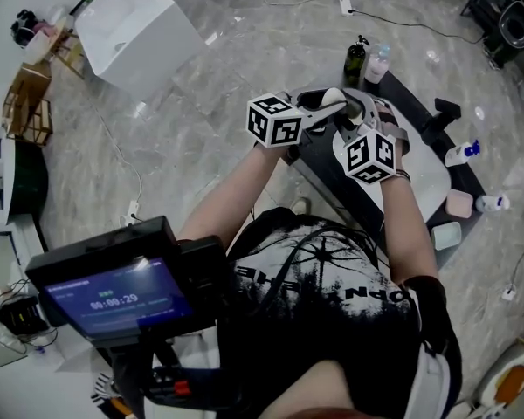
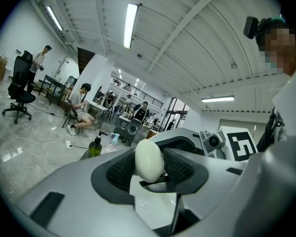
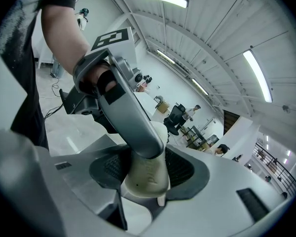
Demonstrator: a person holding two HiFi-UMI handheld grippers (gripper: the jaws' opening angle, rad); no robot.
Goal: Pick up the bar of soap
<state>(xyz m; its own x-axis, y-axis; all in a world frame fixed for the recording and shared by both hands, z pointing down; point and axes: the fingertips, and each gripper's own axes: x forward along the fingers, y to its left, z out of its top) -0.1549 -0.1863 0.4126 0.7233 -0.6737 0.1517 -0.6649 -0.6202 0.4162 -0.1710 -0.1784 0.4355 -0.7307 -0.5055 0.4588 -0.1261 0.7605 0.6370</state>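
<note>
A cream-white oval bar of soap (image 2: 149,161) stands on edge between the pads of my left gripper (image 2: 150,166), which is shut on it. The same soap (image 3: 147,174) sits between the pads of my right gripper (image 3: 145,177), also shut on it, with one grey finger of the left gripper (image 3: 133,117) lying across its top. In the head view the two grippers meet above the dark counter. The left gripper (image 1: 336,107) comes in from the left, the right gripper (image 1: 354,127) from below, and the soap (image 1: 334,97) shows pale between them.
A white basin (image 1: 428,177) lies under the grippers on the dark counter. A green pump bottle (image 1: 355,59) and a pale bottle (image 1: 377,62) stand at its far end. A pink dish (image 1: 458,203), a pale blue block (image 1: 446,235) and a spray bottle (image 1: 463,153) sit to the right.
</note>
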